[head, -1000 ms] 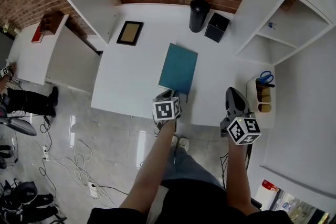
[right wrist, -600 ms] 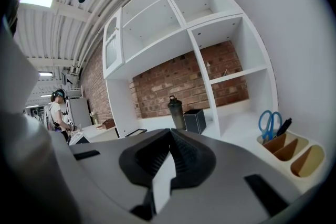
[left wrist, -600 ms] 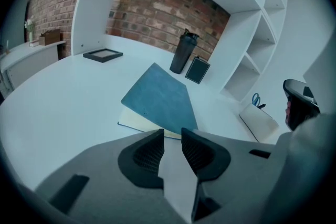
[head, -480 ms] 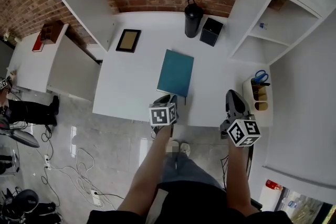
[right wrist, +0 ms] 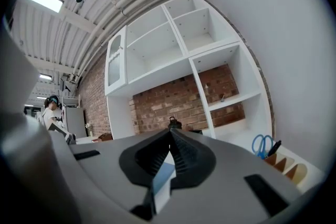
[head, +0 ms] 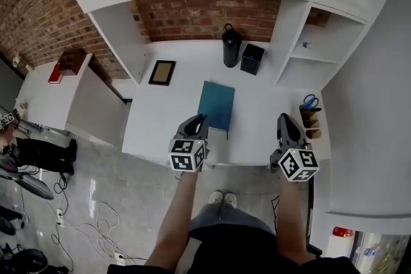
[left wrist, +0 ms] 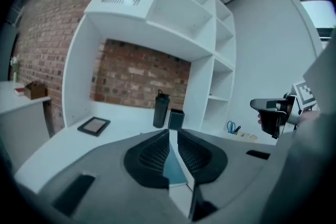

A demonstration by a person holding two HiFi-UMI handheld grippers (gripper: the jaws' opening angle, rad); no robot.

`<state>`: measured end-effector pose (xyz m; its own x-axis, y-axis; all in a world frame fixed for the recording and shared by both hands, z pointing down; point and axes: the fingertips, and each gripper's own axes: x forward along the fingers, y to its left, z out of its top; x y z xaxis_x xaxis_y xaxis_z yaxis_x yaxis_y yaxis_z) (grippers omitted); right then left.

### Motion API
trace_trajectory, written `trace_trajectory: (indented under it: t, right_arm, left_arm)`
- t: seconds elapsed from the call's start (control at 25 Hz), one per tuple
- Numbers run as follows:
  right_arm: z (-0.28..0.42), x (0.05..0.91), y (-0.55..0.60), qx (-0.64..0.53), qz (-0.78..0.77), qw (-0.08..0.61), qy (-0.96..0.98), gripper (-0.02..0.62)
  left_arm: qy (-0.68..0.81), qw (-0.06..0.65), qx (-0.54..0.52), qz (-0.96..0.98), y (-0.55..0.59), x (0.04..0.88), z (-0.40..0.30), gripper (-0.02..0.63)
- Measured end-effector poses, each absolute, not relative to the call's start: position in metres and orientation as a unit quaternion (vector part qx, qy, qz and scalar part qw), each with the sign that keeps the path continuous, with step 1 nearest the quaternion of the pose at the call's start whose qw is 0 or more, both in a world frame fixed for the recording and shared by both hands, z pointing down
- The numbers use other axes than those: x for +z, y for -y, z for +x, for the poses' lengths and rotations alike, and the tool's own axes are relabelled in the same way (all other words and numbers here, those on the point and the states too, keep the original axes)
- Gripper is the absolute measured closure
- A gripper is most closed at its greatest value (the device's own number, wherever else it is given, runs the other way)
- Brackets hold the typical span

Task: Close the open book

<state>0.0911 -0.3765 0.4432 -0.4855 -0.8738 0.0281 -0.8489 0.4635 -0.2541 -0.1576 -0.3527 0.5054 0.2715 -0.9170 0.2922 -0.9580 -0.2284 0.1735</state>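
The teal book (head: 216,105) lies shut and flat on the white desk (head: 160,119). My left gripper (head: 198,119) hangs in the air over the desk's front edge, just short of the book's near left corner and clear of it. Its jaws have just been closing; a narrow slit remains and nothing is between them (left wrist: 173,134). Through that slit the book (left wrist: 173,170) shows below. My right gripper (head: 285,120) hovers to the right of the book, pointing level, with its tips (right wrist: 169,132) together and empty. It also shows in the left gripper view as the right gripper (left wrist: 274,113).
A black bottle (head: 231,46) and a black box (head: 252,59) stand at the desk's back. A dark picture frame (head: 162,72) lies at the back left. A holder with scissors (head: 309,113) sits at the right. White shelves surround the desk; cables lie on the floor (head: 96,228).
Both grippers have risen, the left one more, lifting away from the book's near edge. The book has stayed shut and still.
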Motion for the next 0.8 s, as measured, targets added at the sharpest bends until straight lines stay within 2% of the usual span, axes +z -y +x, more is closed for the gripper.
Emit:
trace_trajectory:
  t: [0.16,0.36,0.8]
  right_arm:
    - [0.093,0.415,0.370,-0.098,-0.507,0.078,-0.853,0.597]
    - [0.095,0.389,0.361,-0.072,-0.509,0.097,-0.852,0.597]
    - [0.090,0.361,0.354,-0.040,-0.513,0.115,-0.850,0.597]
  left_arm:
    - [0.600,0.074,0.035,0.795,0.354,0.445,-0.158,0.578]
    - [0.596,0.016,0.012,0.802,0.348,0.397,-0.153,0.594]
    - [0.597,-0.024,0.017,0.802,0.338,0.359,-0.152,0.597]
